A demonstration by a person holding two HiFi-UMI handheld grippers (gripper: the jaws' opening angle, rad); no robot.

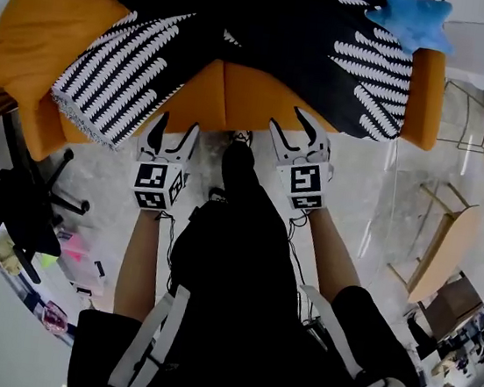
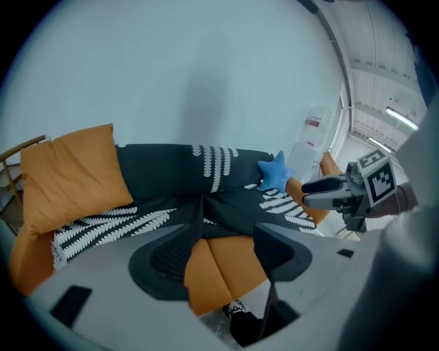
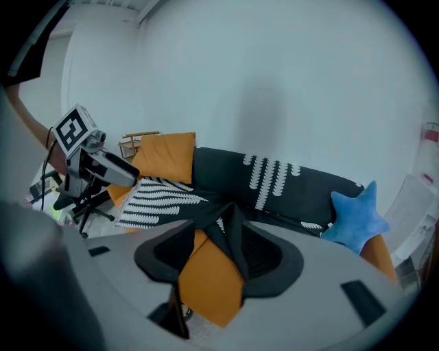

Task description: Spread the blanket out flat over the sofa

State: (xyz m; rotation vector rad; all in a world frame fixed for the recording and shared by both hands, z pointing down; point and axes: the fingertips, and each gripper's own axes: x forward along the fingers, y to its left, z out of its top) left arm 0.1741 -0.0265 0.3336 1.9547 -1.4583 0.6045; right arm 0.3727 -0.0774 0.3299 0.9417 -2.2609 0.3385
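A black blanket (image 1: 272, 33) with white leaf print lies bunched and creased across the orange sofa (image 1: 237, 95); its striped left part (image 1: 116, 74) hangs over the front edge. My left gripper (image 1: 172, 135) and right gripper (image 1: 291, 124) are both open and empty, side by side just short of the sofa's front edge. In the left gripper view, the open left gripper (image 2: 223, 257) frames bare orange seat below the blanket (image 2: 206, 199). The right gripper view shows the right gripper (image 3: 219, 264) open, with a dark blanket fold (image 3: 226, 226) lying beyond it.
A blue star pillow (image 1: 411, 16) rests on the sofa's right end and an orange cushion (image 1: 44, 20) on its left. A black office chair base (image 1: 21, 194) stands at the left, a wooden stool (image 1: 448, 242) and wire rack (image 1: 469, 116) at the right. The person's foot (image 1: 237, 165) is between the grippers.
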